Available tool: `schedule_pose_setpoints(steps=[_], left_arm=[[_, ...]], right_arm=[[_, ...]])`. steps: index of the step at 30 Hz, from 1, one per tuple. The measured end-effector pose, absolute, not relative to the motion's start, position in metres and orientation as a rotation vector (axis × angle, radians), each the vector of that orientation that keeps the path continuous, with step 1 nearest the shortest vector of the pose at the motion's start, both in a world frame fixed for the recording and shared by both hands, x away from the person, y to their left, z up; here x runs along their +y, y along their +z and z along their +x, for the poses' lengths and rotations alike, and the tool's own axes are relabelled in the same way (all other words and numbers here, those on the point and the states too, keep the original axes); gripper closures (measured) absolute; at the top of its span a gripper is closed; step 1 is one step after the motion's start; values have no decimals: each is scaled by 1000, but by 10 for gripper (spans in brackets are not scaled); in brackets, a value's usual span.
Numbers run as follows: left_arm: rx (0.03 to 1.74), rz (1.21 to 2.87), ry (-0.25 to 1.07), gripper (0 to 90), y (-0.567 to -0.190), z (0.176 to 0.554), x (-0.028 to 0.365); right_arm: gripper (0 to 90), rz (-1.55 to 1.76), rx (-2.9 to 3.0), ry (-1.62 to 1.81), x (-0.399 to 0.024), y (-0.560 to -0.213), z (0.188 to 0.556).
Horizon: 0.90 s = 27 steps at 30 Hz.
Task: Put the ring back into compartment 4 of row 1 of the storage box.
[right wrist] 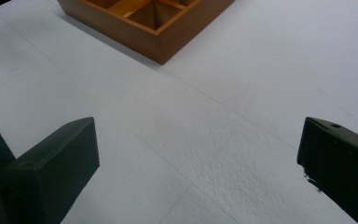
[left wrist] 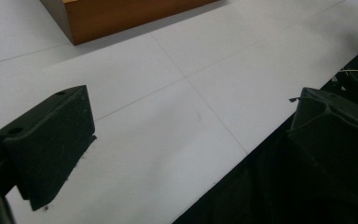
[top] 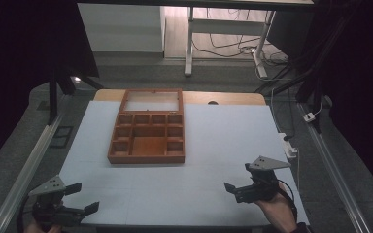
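Note:
A brown wooden box (top: 147,133) with several small compartments lies open in the middle of the white table (top: 213,141), its glass-paned lid (top: 151,100) laid flat behind it. A corner of the wooden box (left wrist: 116,16) appears at the top of the left gripper view, and the wooden box (right wrist: 149,21) shows at the top of the right gripper view. My left gripper (top: 80,198) hovers open at the table's near left corner, nothing between its jaws. My right gripper (top: 240,178) stands open at the near right, also empty. Both are well short of the box.
The table's near edge runs just under the left gripper (left wrist: 193,135), with dark floor beyond. A white power strip (top: 290,148) and cables hang off the right edge. A metal rail (top: 24,170) borders the left side. Desk legs (top: 189,43) stand at the back.

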<state>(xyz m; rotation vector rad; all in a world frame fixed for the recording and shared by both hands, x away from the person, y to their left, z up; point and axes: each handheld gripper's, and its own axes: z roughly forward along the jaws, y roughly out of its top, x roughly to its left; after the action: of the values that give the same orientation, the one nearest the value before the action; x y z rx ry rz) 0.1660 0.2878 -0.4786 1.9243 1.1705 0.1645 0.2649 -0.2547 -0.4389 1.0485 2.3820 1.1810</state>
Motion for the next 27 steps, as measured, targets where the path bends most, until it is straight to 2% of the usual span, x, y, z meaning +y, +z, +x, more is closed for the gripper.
schedule_pose_setpoints(steps=[16,27], left_arm=[[1178,1931,171,0,-479,166,287],[1183,1949,186,0,-479,165,285]], right_arm=[[0,1168,2319,1104,-294,-448,244],[0,1226,2322,1031,-305,-455,232]])
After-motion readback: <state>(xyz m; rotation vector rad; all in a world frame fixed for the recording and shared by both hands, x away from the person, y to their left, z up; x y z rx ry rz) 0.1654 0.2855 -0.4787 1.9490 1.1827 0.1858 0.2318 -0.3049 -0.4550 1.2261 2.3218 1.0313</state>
